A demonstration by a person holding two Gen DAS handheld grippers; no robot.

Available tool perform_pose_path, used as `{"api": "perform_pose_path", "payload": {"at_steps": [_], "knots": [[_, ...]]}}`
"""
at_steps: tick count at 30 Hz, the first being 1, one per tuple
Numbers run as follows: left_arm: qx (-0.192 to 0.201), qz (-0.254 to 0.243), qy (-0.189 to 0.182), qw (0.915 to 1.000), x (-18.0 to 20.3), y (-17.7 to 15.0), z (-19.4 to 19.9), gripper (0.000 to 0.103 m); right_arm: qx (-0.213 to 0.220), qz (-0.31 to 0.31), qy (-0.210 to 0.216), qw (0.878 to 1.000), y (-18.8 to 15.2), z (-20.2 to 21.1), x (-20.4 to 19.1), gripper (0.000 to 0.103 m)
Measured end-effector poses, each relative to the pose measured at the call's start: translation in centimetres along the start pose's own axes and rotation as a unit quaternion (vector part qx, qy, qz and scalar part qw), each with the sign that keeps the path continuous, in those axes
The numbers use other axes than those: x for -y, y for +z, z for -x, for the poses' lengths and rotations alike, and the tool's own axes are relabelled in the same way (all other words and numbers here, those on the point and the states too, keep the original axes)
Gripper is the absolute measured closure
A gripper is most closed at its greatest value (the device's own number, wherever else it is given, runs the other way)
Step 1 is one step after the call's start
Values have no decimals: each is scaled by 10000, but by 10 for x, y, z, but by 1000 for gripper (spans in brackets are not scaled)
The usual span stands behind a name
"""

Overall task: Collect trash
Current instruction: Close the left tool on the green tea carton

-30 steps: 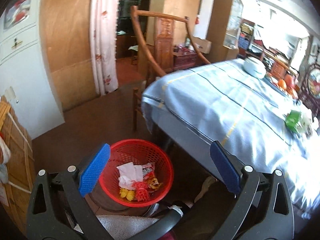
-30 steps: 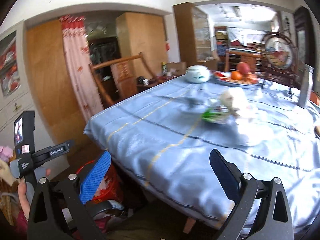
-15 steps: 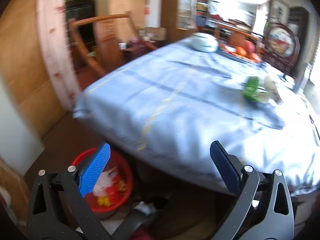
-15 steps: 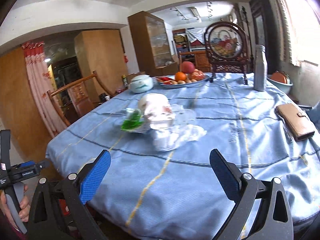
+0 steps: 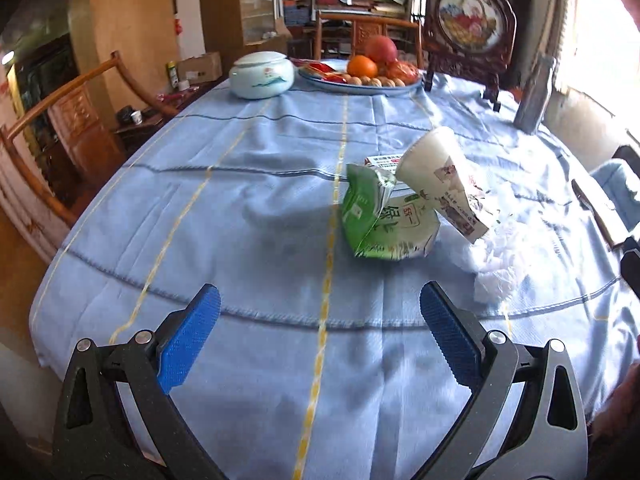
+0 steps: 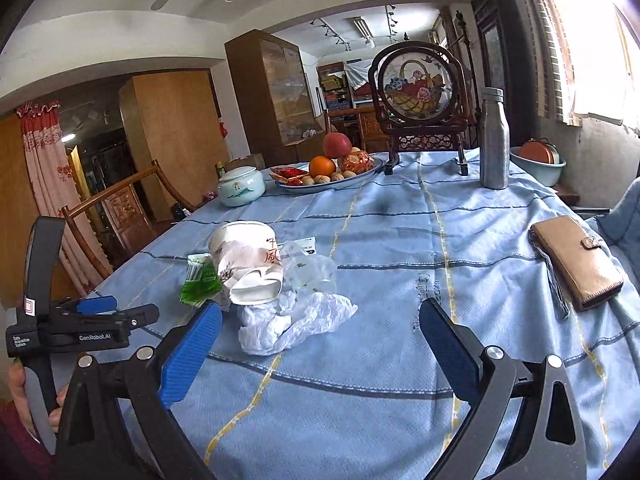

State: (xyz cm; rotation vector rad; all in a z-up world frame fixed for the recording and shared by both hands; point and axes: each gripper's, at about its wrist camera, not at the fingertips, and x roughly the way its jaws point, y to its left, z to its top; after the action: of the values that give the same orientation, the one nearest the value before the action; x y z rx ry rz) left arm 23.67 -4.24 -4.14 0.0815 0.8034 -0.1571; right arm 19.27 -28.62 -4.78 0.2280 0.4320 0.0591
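Left gripper (image 5: 320, 332), marked "GenRobot.AI", and right gripper (image 6: 320, 340): jaws wide apart, empty. Green packet (image 5: 384, 220) touches paper cup (image 5: 440, 184); crumpled tissue (image 6: 292, 320) beside it.

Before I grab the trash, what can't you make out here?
- Cup: inside hidden by its crushed rim, both views.
- Card: mostly covered by the cup and green wrapper; print too small.
- Clear plastic: washed out by glare in the left view.
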Motion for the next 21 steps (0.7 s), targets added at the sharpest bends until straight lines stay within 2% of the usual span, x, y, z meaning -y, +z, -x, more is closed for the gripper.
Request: {"api": "perform_pose_path", "payload": {"at_steps": [4, 11, 14, 17, 19, 21], "knots": [[-114, -183, 25, 9998, 14, 18, -25, 7, -120, -92, 29, 9999, 5, -18, 5, 6], [-253, -120, 190, 9994, 4, 37, -50, 7, -456, -151, 20, 9988, 0, -42, 10, 6], [-132, -122, 682, 9975, -10, 45, -54, 7, -544, -138, 104, 9984, -2, -45, 10, 6], [-48, 83, 1276, 9918, -44, 45, -51, 7, -578, -85, 145, 9982, -2, -47, 9, 6], [-41, 244, 1403, 9898, -65, 41, -45, 7, -598, -95, 256, 9978, -2, -48, 9, 6], [-34, 387, 1303, 9907, -81, 37, -38, 7, -575, -168, 292, 9978, -2, -48, 11, 6]]}}
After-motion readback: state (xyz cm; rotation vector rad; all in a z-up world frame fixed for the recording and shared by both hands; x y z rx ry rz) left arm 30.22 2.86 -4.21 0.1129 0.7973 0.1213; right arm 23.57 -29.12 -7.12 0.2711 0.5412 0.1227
